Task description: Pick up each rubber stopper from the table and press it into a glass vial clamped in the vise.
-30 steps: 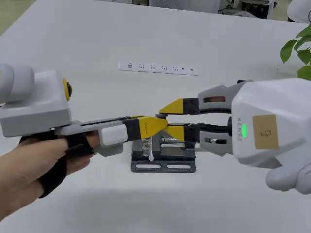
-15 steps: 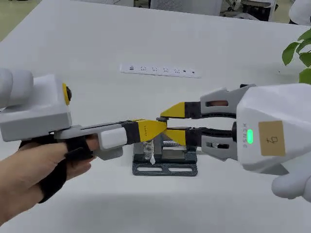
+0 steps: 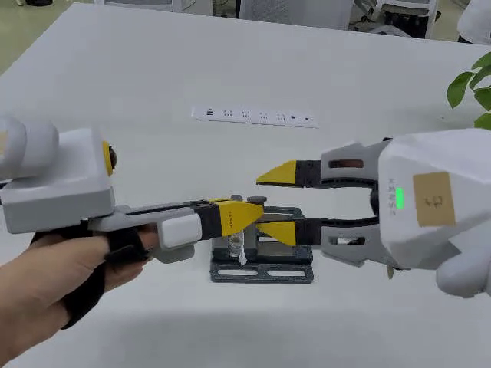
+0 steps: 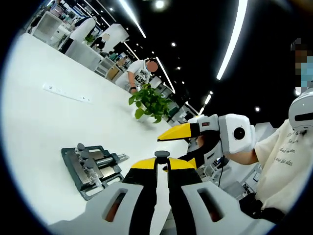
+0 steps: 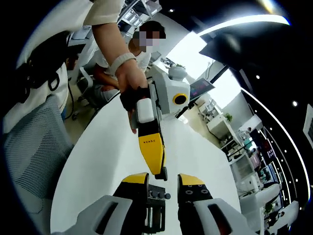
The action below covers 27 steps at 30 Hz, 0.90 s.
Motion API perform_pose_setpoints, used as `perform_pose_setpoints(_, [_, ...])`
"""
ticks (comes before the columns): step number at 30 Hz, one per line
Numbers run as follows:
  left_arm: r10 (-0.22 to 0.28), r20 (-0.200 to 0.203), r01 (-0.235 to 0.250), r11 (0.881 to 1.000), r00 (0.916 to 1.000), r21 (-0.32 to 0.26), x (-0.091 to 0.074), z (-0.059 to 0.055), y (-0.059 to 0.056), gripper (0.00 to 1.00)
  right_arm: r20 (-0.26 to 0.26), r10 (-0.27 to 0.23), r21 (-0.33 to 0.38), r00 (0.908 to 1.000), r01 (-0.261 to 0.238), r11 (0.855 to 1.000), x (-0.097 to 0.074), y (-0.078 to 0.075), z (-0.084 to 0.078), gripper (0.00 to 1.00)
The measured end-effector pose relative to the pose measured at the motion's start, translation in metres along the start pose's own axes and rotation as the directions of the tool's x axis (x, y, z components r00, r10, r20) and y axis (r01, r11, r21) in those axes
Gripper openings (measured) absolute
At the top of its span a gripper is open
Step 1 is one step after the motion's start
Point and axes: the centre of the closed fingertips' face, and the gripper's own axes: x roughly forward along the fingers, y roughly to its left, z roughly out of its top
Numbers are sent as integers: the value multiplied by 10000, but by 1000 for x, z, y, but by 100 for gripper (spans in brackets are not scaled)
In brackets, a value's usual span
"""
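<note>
Pinching small dark rubber stopper point(image 4: 162, 154) at its tips: left gripper point(image 4: 162, 161), just above vise point(image 3: 261, 270) | right gripper point(image 5: 163, 179): jaws apart, facing it | glass vial point(image 3: 234, 246): clamped in vise, seemingly upright.

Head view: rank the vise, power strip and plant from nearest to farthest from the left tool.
1. The vise, close under the left tool, which grips a stopper.
2. The power strip, beyond it, mid-table.
3. The plant, far right edge.

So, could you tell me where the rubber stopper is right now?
The rubber stopper is pinched at the left gripper's tips, just above the vise in the head view.
</note>
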Motion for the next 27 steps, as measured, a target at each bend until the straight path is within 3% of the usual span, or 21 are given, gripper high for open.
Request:
perform_pose_setpoints(3, [276, -587, -228, 9964, 9979, 822, 0, -9, 3, 4, -39, 424, 796, 9991, -420, 9959, -3, 1, -2, 22])
perform_pose_setpoints(5, [310, -942, -187, 9914, 9951, 1294, 2, -14, 2, 4, -57, 1036, 1176, 9946, -1023, 9878, -4, 7, -4, 26])
perform_pose_setpoints(8, [442, -1419, -144, 9787, 9889, 2050, 3, -23, 2, 4, 46, 1813, 1409, 9834, -1802, 9735, -7, 17, -4, 24])
perform_pose_setpoints(10, [722, -1876, -169, 9596, 9796, 2807, 4, -31, 4, 4, -57, 2445, 1659, 9696, -2402, 9564, -8, 25, -7, 22])
perform_pose_setpoints(12, [942, -2331, -99, 9407, 9679, 3391, 4, -40, 6, 4, -144, 2736, 1739, 9617, -2671, 9479, -8, 29, -9, 21])
perform_pose_setpoints(14, [980, -2568, 48, 9281, 9615, 3722, 5, -46, 5, 4, -221, 3022, 1914, 9530, -2926, 9369, -8, 33, -12, 21])
perform_pose_setpoints(16, [1034, -2638, 97, 9186, 9590, 3951, 6, -48, 5, 4, -280, 3377, 1925, 9408, -3264, 9254, -7, 39, -14, 24])
perform_pose_setpoints(17, [1065, -2743, 168, 9110, 9557, 4121, 6, -51, 5, 4, -385, 3651, 2159, 9302, -3489, 9119, -7, 44, -17, 25])
perform_pose_setpoints(19, [1240, -2945, 310, 8817, 9476, 4708, 7, -54, 6, 4, -425, 3776, 2132, 9250, -3608, 9079, -4, 47, -18, 25])
perform_pose_setpoints(20, [1295, -3002, 350, 8729, 9451, 4866, 7, -55, 6, 4, -472, 3905, 2155, 9194, -3723, 9027, -4, 49, -19, 25])
perform_pose_setpoints(24, [1358, -3044, 422, 8572, 9428, 5133, 8, -57, 5, 4, -422, 4279, 2281, 9029, -4082, 8839, -2, 55, -19, 21])
perform_pose_setpoints(27, [1484, -2991, 397, 8397, 9426, 5416, 8, -57, 5, 4, -472, 4402, 2407, 8966, -4175, 8762, 0, 58, -20, 18])
